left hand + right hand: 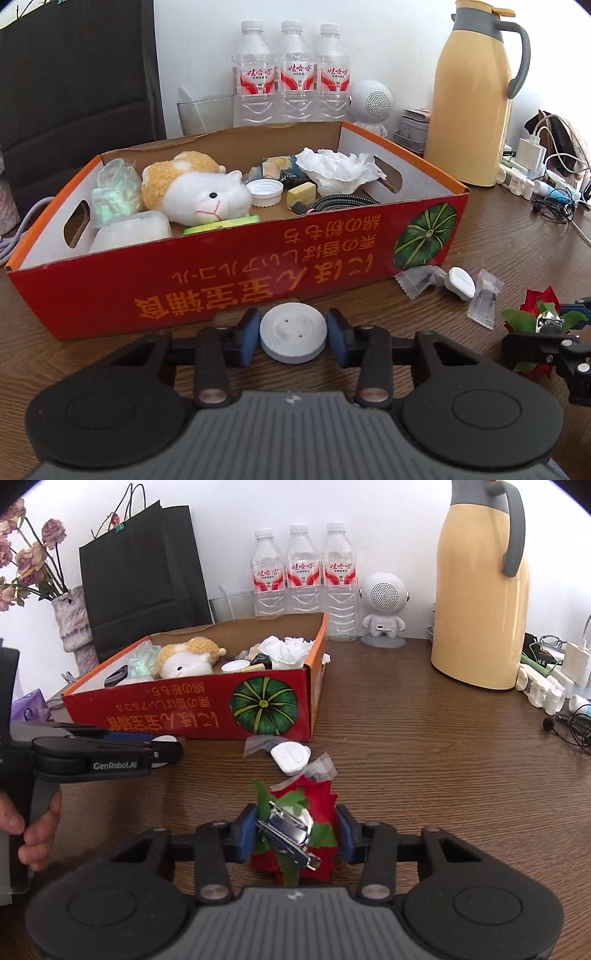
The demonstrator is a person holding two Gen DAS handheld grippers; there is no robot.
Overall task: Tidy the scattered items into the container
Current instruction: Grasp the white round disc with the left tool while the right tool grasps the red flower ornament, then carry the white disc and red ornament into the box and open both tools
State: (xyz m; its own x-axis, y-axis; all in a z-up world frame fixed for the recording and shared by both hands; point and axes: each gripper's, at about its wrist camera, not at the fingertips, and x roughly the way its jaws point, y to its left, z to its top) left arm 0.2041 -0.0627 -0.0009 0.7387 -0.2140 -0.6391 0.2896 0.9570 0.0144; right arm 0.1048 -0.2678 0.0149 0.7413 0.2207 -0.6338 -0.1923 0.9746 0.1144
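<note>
A red cardboard box (221, 280) stands on the wooden table, holding a plush sheep (195, 192), crumpled tissue (336, 168), a bottle cap and other small things. In front of it my left gripper (293, 334) is shut on a grey round disc (293, 328) that lies on the table. To the right my right gripper (295, 832) is shut on a red fabric flower (317, 794) with green leaves and a metal clip (288, 827). Beyond it, by the box's corner, lie a grey wrapper (417, 280), a small white plug-like piece (290, 755) and a clear sachet (484, 302).
A tall yellow jug (480, 602), three water bottles (303, 572) and a white robot-shaped speaker (384, 605) stand along the back wall. Chargers and cables (565, 701) crowd the right edge. A black paper bag (144, 579) and a vase of dried flowers (74, 624) stand behind the box.
</note>
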